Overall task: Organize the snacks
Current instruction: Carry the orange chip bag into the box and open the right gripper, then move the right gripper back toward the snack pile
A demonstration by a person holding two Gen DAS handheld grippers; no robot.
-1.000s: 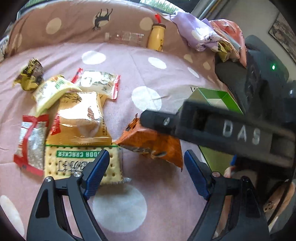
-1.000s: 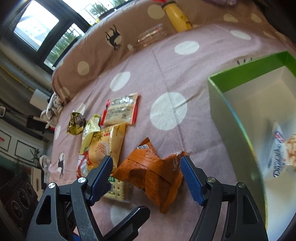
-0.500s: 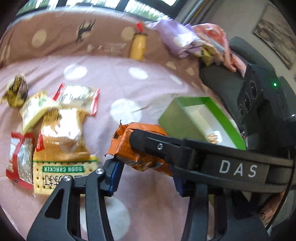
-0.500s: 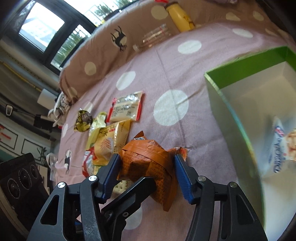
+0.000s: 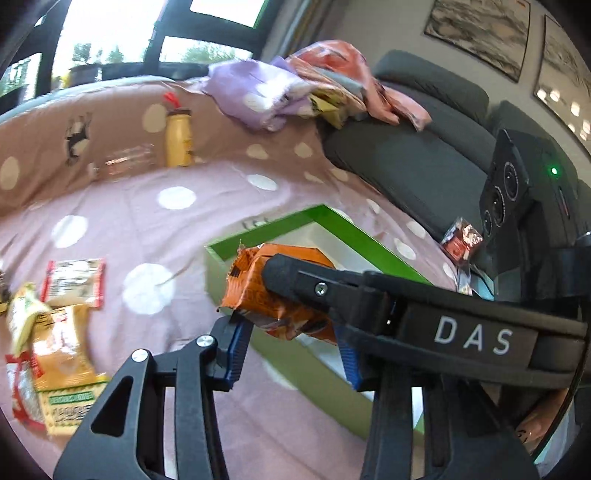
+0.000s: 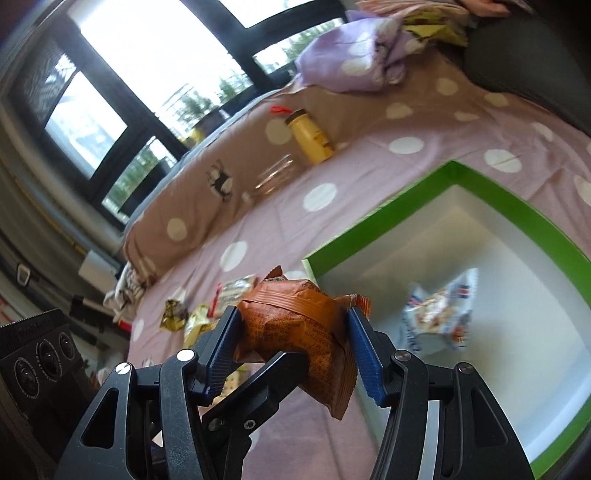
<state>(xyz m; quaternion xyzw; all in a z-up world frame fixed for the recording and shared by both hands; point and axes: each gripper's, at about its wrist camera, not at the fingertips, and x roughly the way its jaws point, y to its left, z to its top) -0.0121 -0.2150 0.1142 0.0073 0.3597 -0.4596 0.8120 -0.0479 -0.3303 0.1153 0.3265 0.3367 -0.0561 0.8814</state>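
Orange snack packet is clamped in the right tool, raised beside the green box for loading; left tool state unclear.

I work in a home, a living room or bedroom by the look of it. The landmark is the dotted pink spread covering a soft bed-like surface. Behind the spread, a brown bolster with animal prints runs along its far edge, and beyond that stand dark-framed windows showing daylight and greenery. To the right of the spread sits a dark grey sofa. Crumpled clothes, lilac and pink, are heaped at the spread's far right corner against the sofa. Above the sofa hang framed pictures on a pale wall. A yellow bottle leans against the bolster.
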